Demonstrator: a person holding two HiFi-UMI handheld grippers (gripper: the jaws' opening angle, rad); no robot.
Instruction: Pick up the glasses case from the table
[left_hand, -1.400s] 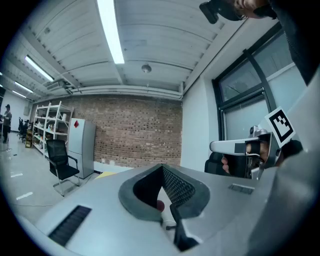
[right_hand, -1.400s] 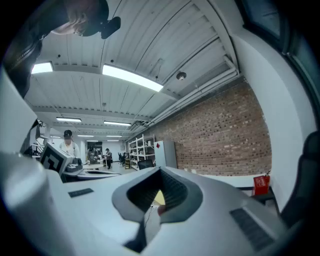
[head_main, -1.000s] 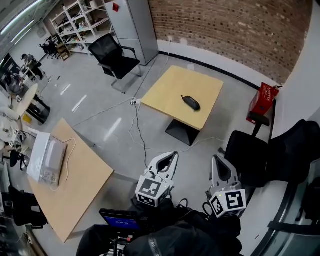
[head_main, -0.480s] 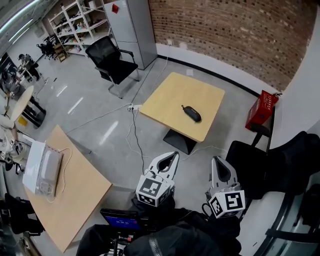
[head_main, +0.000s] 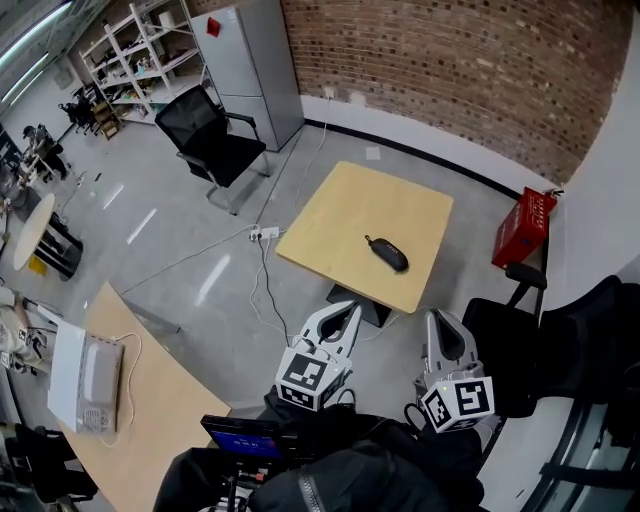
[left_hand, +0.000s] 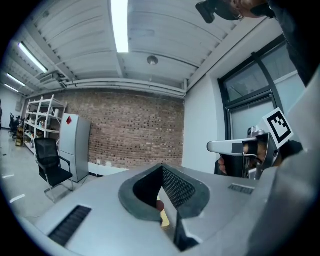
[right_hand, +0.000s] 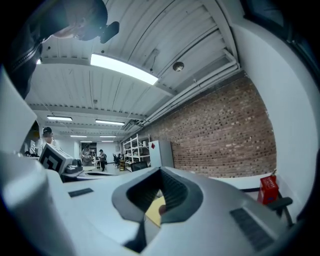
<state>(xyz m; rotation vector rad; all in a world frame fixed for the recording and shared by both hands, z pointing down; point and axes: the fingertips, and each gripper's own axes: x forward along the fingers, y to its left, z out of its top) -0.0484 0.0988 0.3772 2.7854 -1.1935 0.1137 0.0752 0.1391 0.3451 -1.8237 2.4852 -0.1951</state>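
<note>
Right, closest to me a small blue-lit screen (head_main: 240, 437) sits at the bottom of the head view. Just past it the left gripper (head_main: 343, 310) and the right gripper (head_main: 438, 318) are held side by side over the grey floor (head_main: 190, 215), both pointing ahead. Each claw has its jaws brought together at the tips, with nothing caught between them. Off to my left runs a long wooden bench (head_main: 160, 400) carrying a white device (head_main: 85, 385). Ahead of both claws stands the square wooden table (head_main: 340, 205). The glasses case (head_main: 386, 253), dark and oval, lies on the top toward its near right side, well apart from either claw. A white cable (head_main: 262, 285) trails past the table's left corner, and a red box (head_main: 525, 228) sits off to its right. Farther back are a black office chair (head_main: 208, 135), a grey cabinet (head_main: 245, 65) and the brick wall (head_main: 450, 60).
</note>
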